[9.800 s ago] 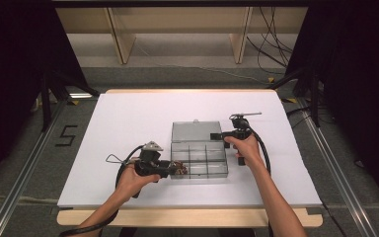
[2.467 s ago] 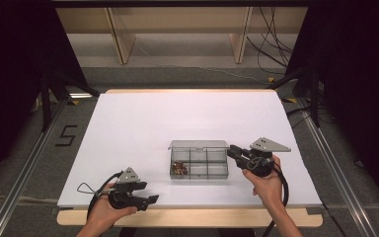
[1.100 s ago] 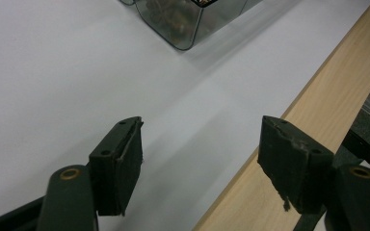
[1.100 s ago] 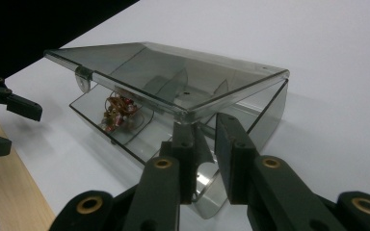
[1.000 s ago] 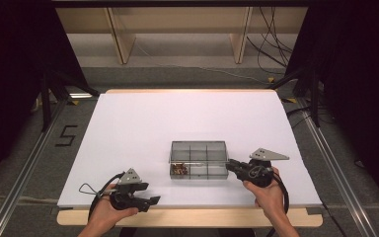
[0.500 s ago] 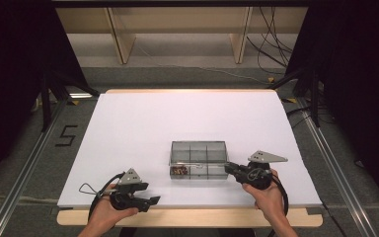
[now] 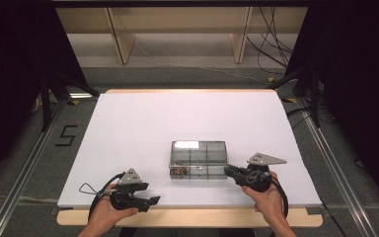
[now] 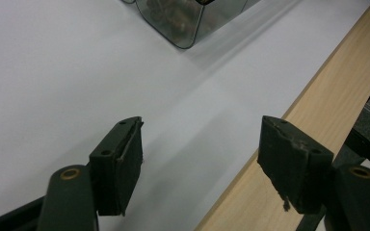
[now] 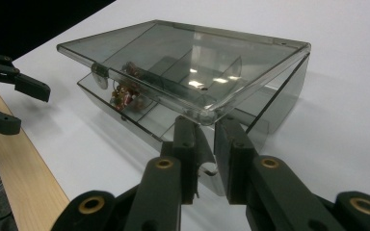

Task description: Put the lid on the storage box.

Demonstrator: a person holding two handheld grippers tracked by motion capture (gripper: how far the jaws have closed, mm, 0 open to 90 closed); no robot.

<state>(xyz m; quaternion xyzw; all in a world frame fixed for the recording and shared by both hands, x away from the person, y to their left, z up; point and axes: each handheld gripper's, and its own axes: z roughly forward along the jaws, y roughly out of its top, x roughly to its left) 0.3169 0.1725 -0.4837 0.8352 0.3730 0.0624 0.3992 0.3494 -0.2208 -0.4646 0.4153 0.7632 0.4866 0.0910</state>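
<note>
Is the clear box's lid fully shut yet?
No, ajar: the right gripper view shows the lid tilted above the box, a gap along its latch edge.

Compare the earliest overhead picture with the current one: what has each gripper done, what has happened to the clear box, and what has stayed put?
Both grippers have pulled back from the clear box toward the table's near edge. The left gripper now hangs open at the front left. The right gripper has moved to the box's near right corner, fingers nearly together under the lid's corner. The lid, flipped back earlier, now sits down over the box, slightly ajar. The box stayed in place.
</note>
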